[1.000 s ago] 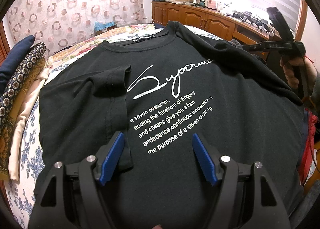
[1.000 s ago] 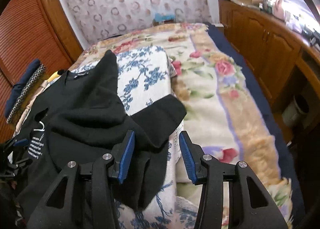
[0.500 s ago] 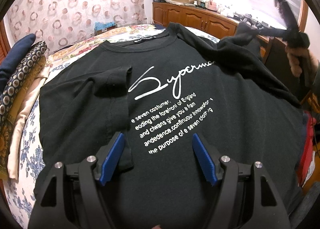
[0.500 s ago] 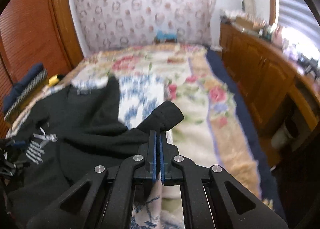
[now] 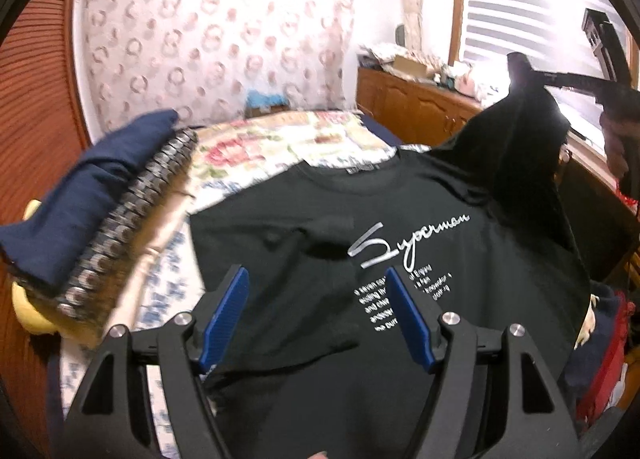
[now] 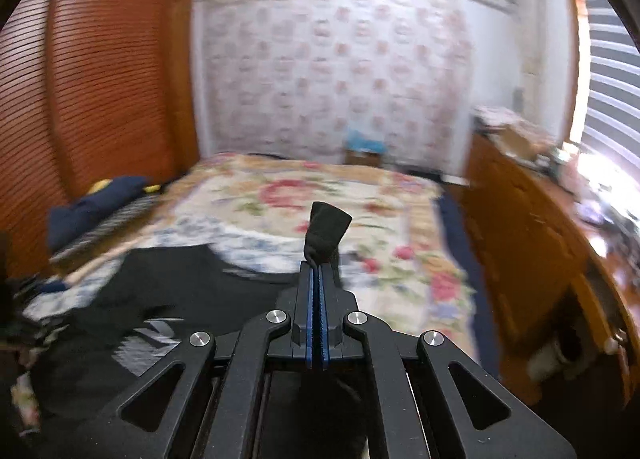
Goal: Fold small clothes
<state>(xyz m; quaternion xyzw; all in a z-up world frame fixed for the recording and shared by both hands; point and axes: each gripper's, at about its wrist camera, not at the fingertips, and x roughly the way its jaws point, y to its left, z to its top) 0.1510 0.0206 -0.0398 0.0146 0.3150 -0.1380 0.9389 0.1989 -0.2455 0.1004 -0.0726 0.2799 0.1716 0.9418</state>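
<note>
fingers of the right gripper (image 6: 316,279) have just snapped together and they're clamped on the sleeve (image 6: 326,229) of the black t-shirt (image 5: 400,299). a second ago those blue pads stood apart around the cloth lying on the bed; now a tuft of black fabric sticks out past the tips and the whole sleeve side is hoisted clear of the bed (image 6: 320,195). from the left wrist view you can see it rising as a dark peak toward the window side, hanging from the right gripper up high with a hand behind it.

left gripper (image 5: 316,315), different story: fingers apart, nothing between them, hovering above the shirt's chest. it has backed off and climbed a little, since more of the collar and the bed beyond it now show.

what does that mean? my read is the sleeve fold is under way: the lifted sleeve looks ready to be carried across the body of the shirt, which lies face up near the front edge of the bed. the far sleeve looks already tucked in.

writing on the chest: white script reading "superman", then small print lines beneath, blurred here, with only scraps like "seven" legible. the neck label is too smeared to read.

folded clothes (image 5: 100,195) are stacked along the bed's left edge.
</note>
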